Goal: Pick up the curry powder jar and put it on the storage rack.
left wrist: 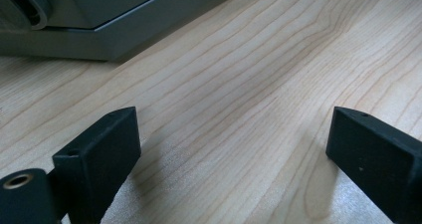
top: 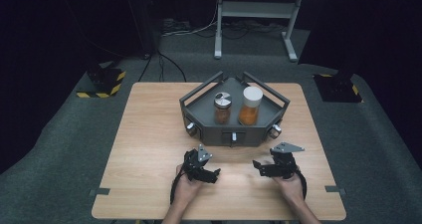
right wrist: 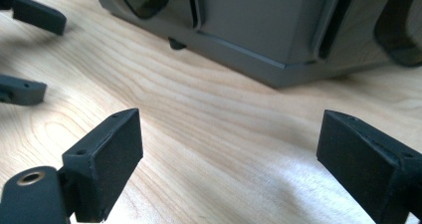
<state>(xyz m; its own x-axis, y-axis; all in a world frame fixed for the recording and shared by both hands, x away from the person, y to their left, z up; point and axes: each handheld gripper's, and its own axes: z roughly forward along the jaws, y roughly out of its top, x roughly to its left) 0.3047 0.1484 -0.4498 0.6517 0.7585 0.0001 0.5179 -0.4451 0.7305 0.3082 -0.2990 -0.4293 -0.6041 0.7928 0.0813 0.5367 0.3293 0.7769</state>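
Dark grey angular rack [top: 234,129] stands mid-table, holding two upright spice jars [top: 222,108] side by side

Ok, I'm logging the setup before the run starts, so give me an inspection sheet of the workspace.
Surface: wooden table, bare grain around the grippers.
Job's things: grey tray at the table's far middle, holding a silver-lidded jar and a taller white-lidded jar, both upright.
Clutter: nothing seen.
Grippers: left gripper and right gripper low over the table, jaws open, nothing between them.
Cables: black cable trailing from the left gripper; floor cables behind.
Surroundings: grey carpet, white stand.
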